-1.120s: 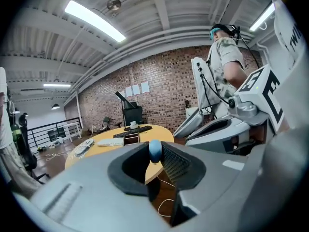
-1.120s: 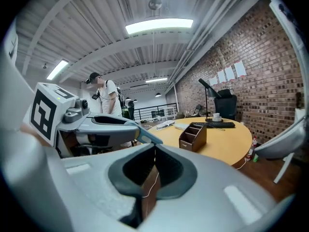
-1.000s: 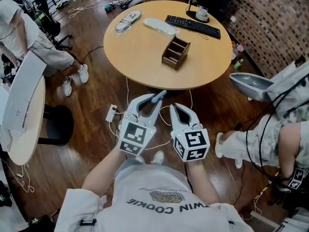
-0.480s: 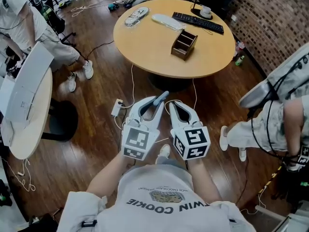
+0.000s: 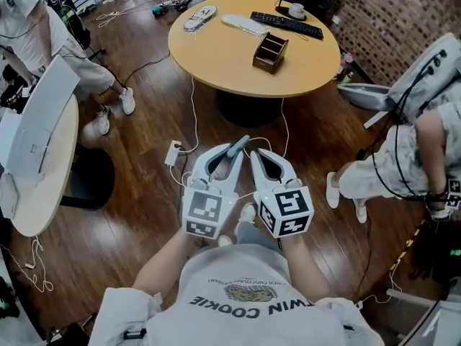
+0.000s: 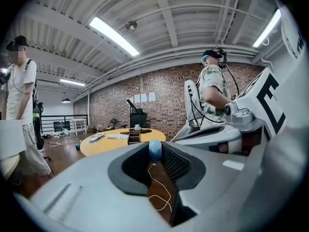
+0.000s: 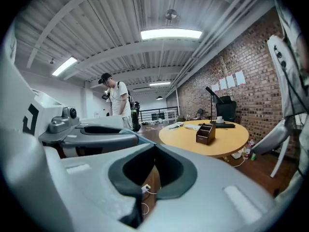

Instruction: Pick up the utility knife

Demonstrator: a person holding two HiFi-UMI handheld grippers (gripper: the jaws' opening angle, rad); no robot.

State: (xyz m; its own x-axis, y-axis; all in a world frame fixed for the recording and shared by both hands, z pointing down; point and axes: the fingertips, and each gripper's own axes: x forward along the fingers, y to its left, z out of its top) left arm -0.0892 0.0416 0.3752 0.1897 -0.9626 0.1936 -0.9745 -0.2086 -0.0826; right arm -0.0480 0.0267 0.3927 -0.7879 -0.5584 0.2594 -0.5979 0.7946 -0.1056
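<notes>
Wooden floor (image 5: 144,157) now fills most of the head view, with a power strip (image 5: 173,153) and loose white cabling lying on it. The round worktop (image 5: 216,49) sits well apart from the operator, near the top of that view. It carries a wooden organiser (image 5: 270,51) and a keyboard (image 5: 287,24).

Change noted: a second ago the worktop lay closer to both tools and lower in the head view. It has since drawn away and upward. Both tools have therefore backed off from it together, side by side and held roughly level.

Left hand-held gripper (image 5: 232,153): clamped on the utility knife (image 5: 240,144). The knife's blue-grey body projects past the jaw tips and slants up to the right. The left gripper view confirms this, with the blue end of the knife (image 6: 155,150) pinched between the pads and only floor behind it. The grip looks the same in all three head pictures.

Right hand-held gripper (image 5: 255,155): closed and empty. Its jaw tips meet, and nothing shows between them in the right gripper view.

Assessment: the knife is off the worktop, in the air and carried clear, so the pick-up appears complete. The knife is held near one end, so some swing or slip during further travel is possible. A seated person (image 5: 418,135) is near on the right and should be given room.
</notes>
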